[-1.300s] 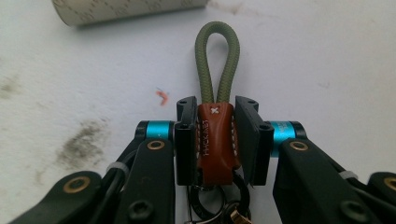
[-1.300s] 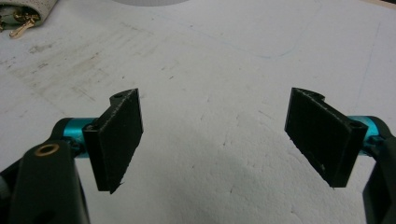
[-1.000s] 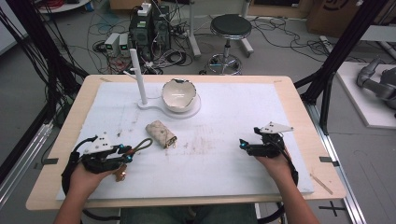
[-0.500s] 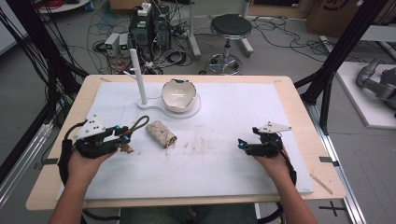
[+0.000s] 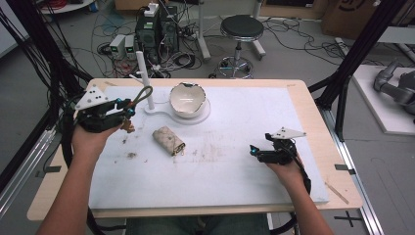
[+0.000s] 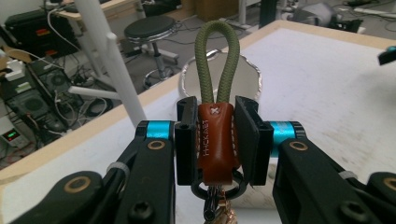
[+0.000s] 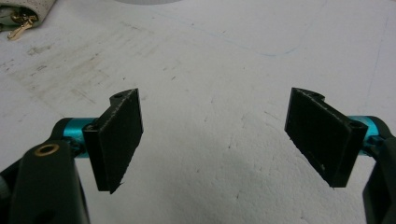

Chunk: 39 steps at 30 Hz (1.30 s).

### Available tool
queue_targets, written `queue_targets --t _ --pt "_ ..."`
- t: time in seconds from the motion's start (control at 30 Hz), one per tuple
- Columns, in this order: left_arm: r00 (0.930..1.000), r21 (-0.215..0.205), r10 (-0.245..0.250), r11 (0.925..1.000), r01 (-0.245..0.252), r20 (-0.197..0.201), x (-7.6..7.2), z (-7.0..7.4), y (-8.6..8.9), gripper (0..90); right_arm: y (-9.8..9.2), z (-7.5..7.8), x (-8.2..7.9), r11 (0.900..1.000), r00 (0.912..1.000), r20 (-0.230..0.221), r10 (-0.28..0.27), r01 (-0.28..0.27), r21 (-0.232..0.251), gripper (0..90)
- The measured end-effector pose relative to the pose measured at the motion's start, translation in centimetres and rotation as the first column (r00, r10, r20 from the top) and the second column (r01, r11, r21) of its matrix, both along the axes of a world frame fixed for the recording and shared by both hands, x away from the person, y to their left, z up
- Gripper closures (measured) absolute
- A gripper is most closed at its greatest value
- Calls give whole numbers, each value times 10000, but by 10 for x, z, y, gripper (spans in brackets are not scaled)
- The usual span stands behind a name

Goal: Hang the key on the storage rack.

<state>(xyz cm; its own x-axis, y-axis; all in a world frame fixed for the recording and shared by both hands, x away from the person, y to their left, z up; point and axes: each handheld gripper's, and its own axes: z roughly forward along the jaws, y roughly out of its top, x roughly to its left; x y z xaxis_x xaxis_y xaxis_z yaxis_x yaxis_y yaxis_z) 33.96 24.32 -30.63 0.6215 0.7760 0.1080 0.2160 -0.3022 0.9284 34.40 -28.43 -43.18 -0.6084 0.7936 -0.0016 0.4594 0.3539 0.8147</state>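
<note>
My left gripper is shut on a keychain with a brown leather tab and an olive cord loop. It hangs above the table's far left, close to the white post of a stand. A metal ring and gold keys dangle under the tab. A white bowl with a ragged rim sits on the stand's base. A small patterned pouch lies mid-table. My right gripper rests open over bare white board at the right, its jaws wide apart with nothing between them.
A white board covers the wooden table. Brown smudges mark the board near the pouch. Beyond the far edge stand a stool, computers and cables on the floor. Black frame struts rise at both sides.
My left gripper has risen and moved toward the far left with the keychain, now near the white post. The right gripper has stayed nearly still.
</note>
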Motion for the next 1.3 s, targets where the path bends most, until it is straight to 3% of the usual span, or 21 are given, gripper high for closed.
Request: queue_targets --t 0.33,0.6,1.3 --pt "9972 -87 736 9973 -735 110 22 13 4 704 -1 0 1 10000 10000 -31 6 -6 28 195" --pt "9896 -44 1434 9897 -1434 95 35 15 11 704 0 -1 1 10000 10000 -71 15 -16 -13 196" --pt "9801 472 1937 9803 -1917 -432 63 6 11 703 -1 -2 1 10000 9999 -141 -52 52 13 195"
